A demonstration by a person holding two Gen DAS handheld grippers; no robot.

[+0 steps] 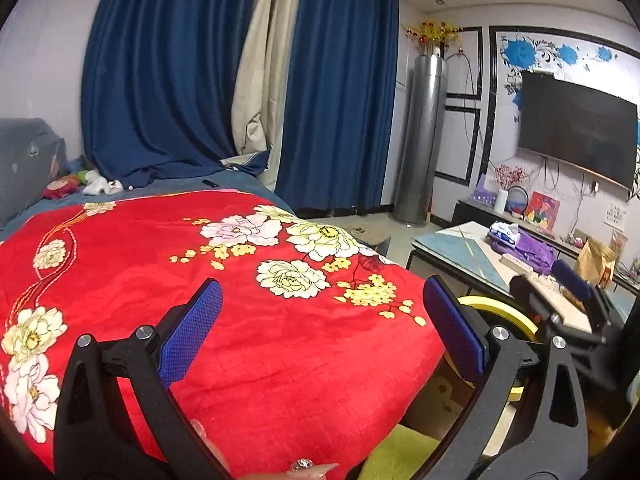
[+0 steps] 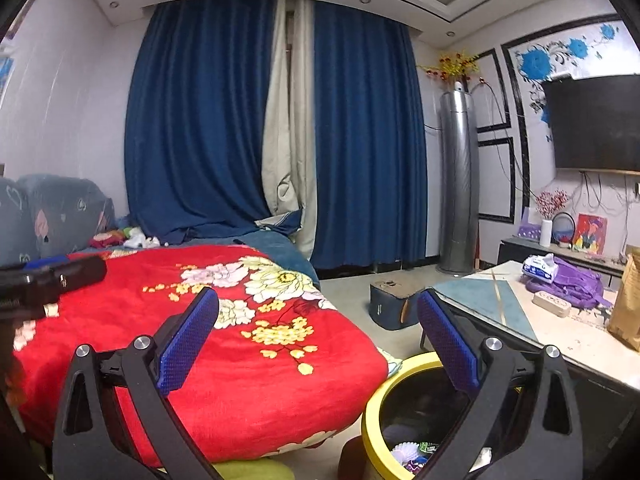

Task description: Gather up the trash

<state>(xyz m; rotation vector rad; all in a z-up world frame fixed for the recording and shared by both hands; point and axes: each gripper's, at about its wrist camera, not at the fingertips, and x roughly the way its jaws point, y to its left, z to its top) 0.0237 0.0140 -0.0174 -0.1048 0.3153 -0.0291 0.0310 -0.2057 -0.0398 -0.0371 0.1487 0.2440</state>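
Note:
A yellow-rimmed trash bin (image 2: 374, 412) stands on the floor between the bed and the low table, with colourful wrappers (image 2: 412, 454) inside. It also shows in the left wrist view (image 1: 496, 314), partly hidden behind my fingers. My left gripper (image 1: 322, 330) is open and empty above the red flowered blanket (image 1: 224, 296). My right gripper (image 2: 318, 340) is open and empty over the blanket's (image 2: 224, 360) edge, with the bin just below its right finger. The right gripper also appears in the left wrist view (image 1: 560, 280); the left one shows at the right wrist view's left edge (image 2: 48, 276).
A low table (image 2: 496, 300) at the right carries a tissue pack (image 2: 540, 267), a purple bag (image 2: 576, 280), a white power strip (image 2: 551, 304) and a brown paper bag (image 2: 628, 300). A dark box (image 2: 394, 300) sits on the floor. Toys (image 2: 120, 237) lie at the bed's far end.

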